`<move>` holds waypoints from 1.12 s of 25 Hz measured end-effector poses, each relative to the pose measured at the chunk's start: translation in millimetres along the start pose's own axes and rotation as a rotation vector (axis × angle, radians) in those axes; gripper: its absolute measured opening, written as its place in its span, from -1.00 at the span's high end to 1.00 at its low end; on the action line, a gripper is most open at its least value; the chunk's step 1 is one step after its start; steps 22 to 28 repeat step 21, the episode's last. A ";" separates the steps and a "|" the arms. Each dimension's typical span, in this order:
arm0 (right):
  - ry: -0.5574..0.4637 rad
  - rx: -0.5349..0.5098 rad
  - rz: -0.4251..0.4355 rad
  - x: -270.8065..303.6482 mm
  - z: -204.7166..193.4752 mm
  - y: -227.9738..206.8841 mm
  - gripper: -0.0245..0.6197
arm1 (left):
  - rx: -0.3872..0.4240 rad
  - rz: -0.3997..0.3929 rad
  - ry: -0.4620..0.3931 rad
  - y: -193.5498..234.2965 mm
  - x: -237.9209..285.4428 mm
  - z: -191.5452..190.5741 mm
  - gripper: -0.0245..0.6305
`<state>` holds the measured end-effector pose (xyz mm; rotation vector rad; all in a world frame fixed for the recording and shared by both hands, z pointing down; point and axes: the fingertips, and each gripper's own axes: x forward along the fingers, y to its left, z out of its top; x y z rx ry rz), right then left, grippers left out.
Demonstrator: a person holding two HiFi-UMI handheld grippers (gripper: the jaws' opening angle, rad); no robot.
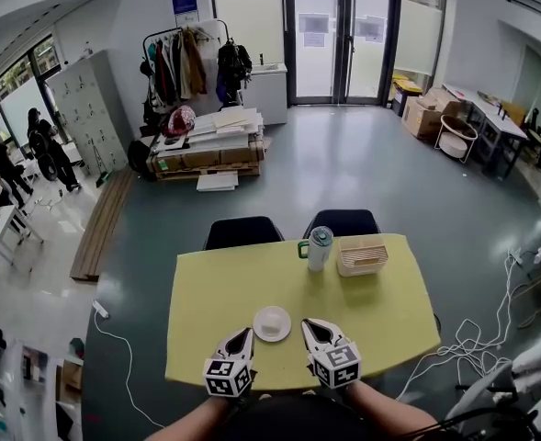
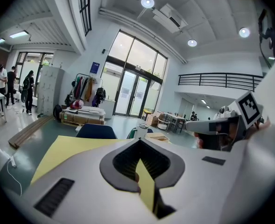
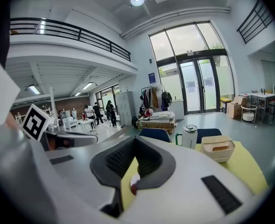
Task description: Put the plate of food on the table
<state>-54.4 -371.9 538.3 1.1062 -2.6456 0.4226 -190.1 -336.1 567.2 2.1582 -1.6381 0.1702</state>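
On the yellow worktop, near its front edge, sits a small white plate carrying what may be pale food — too small to tell. The left hand-held gripper and right hand-held gripper flank it, jaws closed together on nothing. Farther back stand a bottle and a basket.

Left claw shut, right claw shut
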 end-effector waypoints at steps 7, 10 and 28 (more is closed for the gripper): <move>0.004 0.002 -0.016 -4.5 -2.3 -0.4 0.89 | 0.004 0.000 0.000 1.0 -6.2 -1.6 0.90; 0.006 0.006 -0.021 -7.5 -5.2 1.4 0.89 | 0.000 -0.004 0.000 -1.1 -9.5 -4.3 0.90; 0.013 0.004 -0.018 -7.3 -9.4 3.1 0.89 | -0.008 0.002 0.005 1.3 -10.9 -6.4 0.90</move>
